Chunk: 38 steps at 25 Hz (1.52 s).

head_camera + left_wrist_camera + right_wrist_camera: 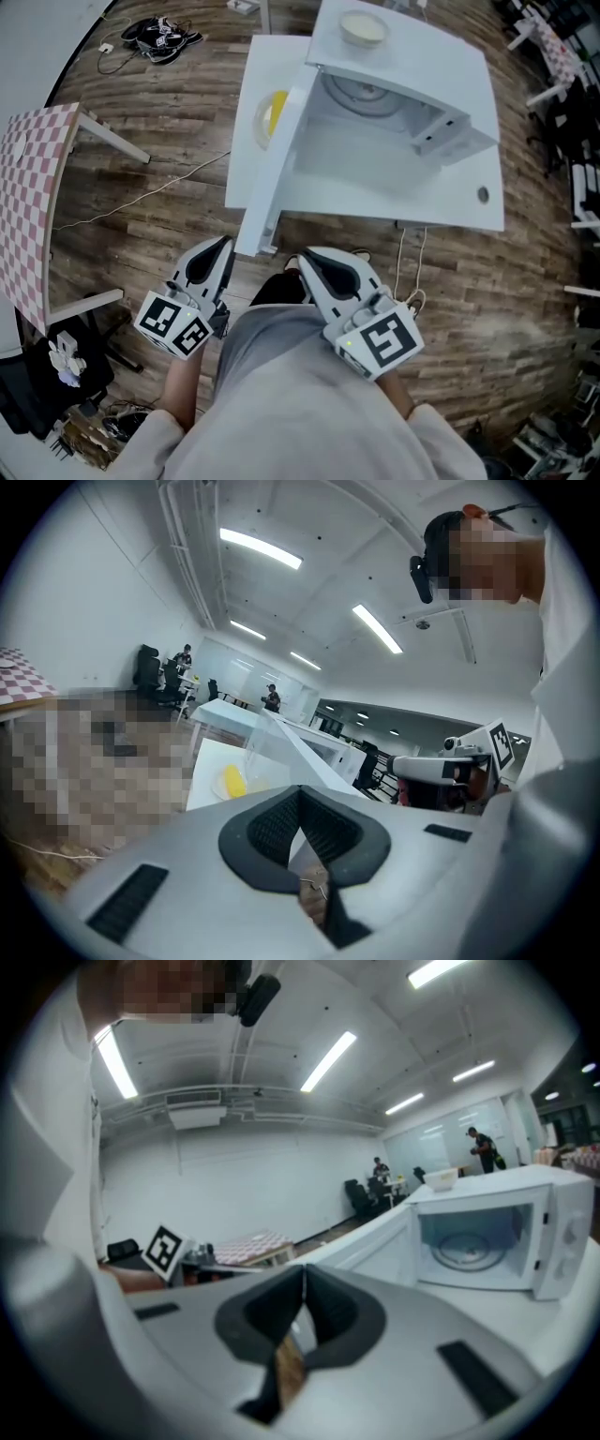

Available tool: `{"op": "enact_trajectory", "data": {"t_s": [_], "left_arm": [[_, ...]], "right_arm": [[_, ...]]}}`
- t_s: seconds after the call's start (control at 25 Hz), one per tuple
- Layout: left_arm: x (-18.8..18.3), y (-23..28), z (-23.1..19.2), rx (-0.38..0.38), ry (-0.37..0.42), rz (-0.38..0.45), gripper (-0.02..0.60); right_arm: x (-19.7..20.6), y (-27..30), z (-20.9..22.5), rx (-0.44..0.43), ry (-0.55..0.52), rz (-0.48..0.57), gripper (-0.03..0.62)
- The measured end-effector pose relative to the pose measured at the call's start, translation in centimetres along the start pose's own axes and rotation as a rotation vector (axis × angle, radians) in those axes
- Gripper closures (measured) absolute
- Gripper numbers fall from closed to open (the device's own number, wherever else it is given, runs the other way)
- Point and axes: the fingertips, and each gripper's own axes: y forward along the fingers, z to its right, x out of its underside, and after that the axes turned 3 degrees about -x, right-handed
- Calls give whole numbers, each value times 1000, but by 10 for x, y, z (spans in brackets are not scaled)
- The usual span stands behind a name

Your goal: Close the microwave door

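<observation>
Head view: microwave door point(279, 159) stands open on the tabletop point(394, 199), free edge near both grippers.
Left gripper point(218, 246): jaws together, empty.
Right gripper point(302, 259): jaws together, empty.
Method: push the door's outer face steadily until it latches.

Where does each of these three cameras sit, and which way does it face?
Head view: on the person's head, facing steeply down at the open microwave; torso, left gripper and right gripper show.
Left gripper view: on the left gripper, facing along its shut jaws toward the microwave door; torso at right.
Right gripper view: on the right gripper, facing the microwave's open front; torso at left.
All three share the microwave door.
</observation>
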Motion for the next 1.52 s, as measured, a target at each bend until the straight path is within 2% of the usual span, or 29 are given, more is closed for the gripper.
{"op": "enact_trajectory", "data": {"t_s": [0.28,0.72,1.52], "left_arm": [[5,6,10,48,-55,-14,569],[9,27,36,181,-43,-63,569],[13,47,51,278,-61,-110,569]], "right_arm": [[2,-7,14,32,22,7,571],[2,-20,41,113,59,20,571],[6,-30,52,177,86,16,571]]}}
